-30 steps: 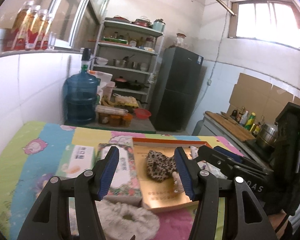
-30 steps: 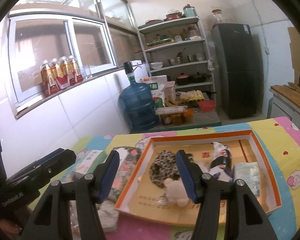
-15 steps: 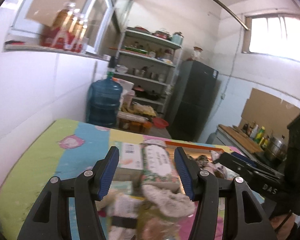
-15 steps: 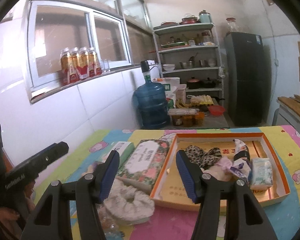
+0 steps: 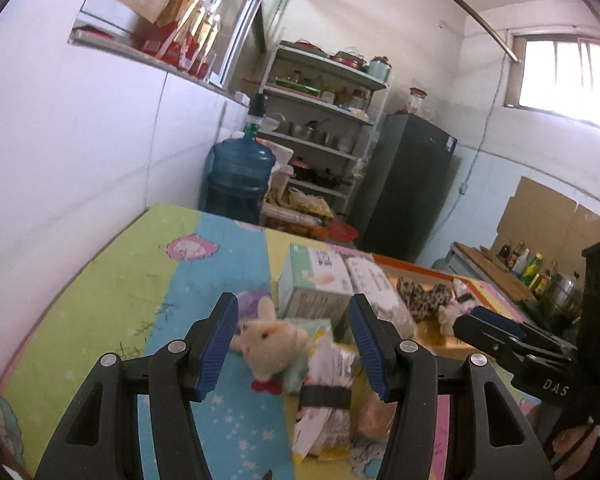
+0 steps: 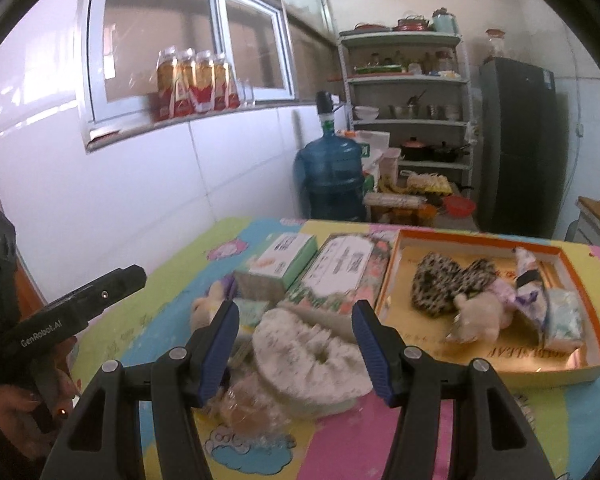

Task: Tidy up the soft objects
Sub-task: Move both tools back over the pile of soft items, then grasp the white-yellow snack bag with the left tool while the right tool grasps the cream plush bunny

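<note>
Both fingers [image 5: 220,344] newly over bunny [image 5: 268,344]

Beyond the table you see a big blue plastic water jug [image 6: 329,174] beside a grey metal shelf rack [image 6: 410,80], a dark tall fridge [image 6: 518,144] right of it, and red-labelled drink bottles [image 6: 194,84] on the windowsill.

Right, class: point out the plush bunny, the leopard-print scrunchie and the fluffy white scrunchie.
plush bunny [image 5: 269,345]: left wrist view, on its face.
leopard-print scrunchie [image 6: 440,285]: right wrist view, on its left loop, inside the box.
fluffy white scrunchie [image 6: 300,350]: right wrist view, on the ring's near-left fuzz.
</note>
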The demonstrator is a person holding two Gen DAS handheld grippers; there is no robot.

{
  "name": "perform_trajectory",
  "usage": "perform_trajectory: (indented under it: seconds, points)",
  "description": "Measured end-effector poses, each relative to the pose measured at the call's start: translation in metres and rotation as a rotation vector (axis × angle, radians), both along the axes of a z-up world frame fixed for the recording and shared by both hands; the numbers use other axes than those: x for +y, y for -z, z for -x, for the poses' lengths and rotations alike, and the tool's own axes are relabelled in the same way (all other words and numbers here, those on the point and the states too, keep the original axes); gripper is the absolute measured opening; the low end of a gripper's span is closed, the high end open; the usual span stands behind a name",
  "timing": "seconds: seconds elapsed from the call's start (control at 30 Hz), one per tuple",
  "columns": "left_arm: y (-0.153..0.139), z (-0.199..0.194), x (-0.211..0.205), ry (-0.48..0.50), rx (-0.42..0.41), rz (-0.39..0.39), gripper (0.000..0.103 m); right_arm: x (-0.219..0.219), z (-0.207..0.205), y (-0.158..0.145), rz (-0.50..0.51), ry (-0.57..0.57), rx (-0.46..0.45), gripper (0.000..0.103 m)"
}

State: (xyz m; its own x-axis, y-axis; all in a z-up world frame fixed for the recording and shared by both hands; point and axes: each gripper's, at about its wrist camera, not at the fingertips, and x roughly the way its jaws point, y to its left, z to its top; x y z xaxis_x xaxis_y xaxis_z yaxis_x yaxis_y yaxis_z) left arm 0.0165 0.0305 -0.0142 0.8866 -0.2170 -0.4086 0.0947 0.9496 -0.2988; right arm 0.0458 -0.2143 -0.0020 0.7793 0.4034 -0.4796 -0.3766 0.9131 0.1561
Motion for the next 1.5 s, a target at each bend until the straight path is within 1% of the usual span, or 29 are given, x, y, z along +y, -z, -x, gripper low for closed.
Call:
perform_trajectory:
  seconds: [0.2, 0.37, 0.53, 0.9, 1.0, 1.03, 1.07, 1.1, 1.13, 1.17, 1.33, 1.5]
  points:
    - [0.022, 0.004, -0.009, 0.060, 0.033, -0.012, 0.059, 0.008, 0.006, 0.017, 0.011, -0.012, 0.032, 0.059]
    - [0.033, 0.001, -0.024, 0.118, 0.053, -0.034, 0.059, 0.007, 0.007, 0.019, 0.008, -0.005, 0.034, 0.059]
    - [0.049, -0.008, -0.042, 0.161, 0.106, -0.072, 0.059, 0.004, 0.010, 0.020, 0.010, 0.004, 0.030, 0.059]
    - [0.071, -0.025, -0.062, 0.194, 0.196, -0.141, 0.059, -0.007, 0.007, 0.026, -0.008, 0.016, 0.046, 0.059]
    - [0.076, -0.030, -0.063, 0.189, 0.223, -0.138, 0.059, -0.008, 0.006, 0.028, -0.013, 0.018, 0.050, 0.059]
    - [0.076, -0.032, -0.064, 0.189, 0.227, -0.130, 0.056, -0.009, 0.006, 0.028, -0.013, 0.018, 0.051, 0.059]
    - [0.077, -0.033, -0.063, 0.190, 0.231, -0.121, 0.049, -0.009, 0.005, 0.029, -0.014, 0.019, 0.053, 0.059]
    - [0.078, -0.033, -0.062, 0.189, 0.231, -0.116, 0.048, -0.009, 0.005, 0.029, -0.015, 0.019, 0.054, 0.059]
    - [0.078, -0.032, -0.061, 0.187, 0.228, -0.113, 0.044, -0.009, 0.005, 0.029, -0.017, 0.017, 0.055, 0.059]
    - [0.078, -0.032, -0.060, 0.187, 0.226, -0.112, 0.044, -0.009, 0.004, 0.029, -0.018, 0.016, 0.058, 0.059]
    - [0.074, -0.021, -0.053, 0.175, 0.198, -0.089, 0.043, -0.001, 0.001, 0.029, -0.035, -0.013, 0.065, 0.059]
    - [0.062, 0.001, -0.033, 0.143, 0.143, -0.054, 0.043, 0.021, -0.003, 0.024, -0.051, -0.090, 0.056, 0.059]
